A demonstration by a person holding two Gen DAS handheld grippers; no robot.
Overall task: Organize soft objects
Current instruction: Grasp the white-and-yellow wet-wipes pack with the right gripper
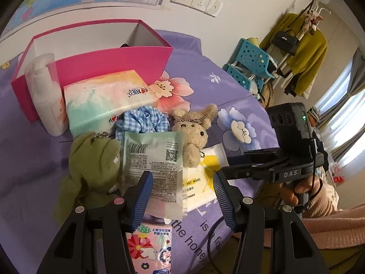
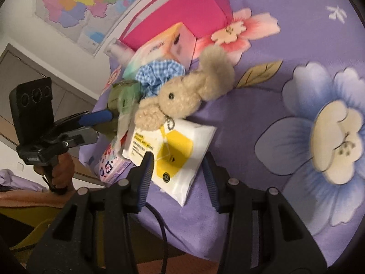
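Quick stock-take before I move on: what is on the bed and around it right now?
box: 1, pink, open, back of bed
lotion bottle: 1, white, left of box
tissue pack: 1, pastel, before box
scrunchie: 1, blue gingham, middle
frog plush: 1, green, left
rabbit plush: 1, beige, partly on wet wipes
sachet: 1, pale green, middle
wet wipes: 1, white-yellow
floral pack: 1, pink, nearest
bedsheet: purple, floral
left gripper: open
right gripper: open

fuzzy beige plush rabbit (image 2: pixel 182 96), glossy plastic wipes pack (image 2: pixel 182 157), matt purple cloth bedsheet (image 2: pixel 262 96)
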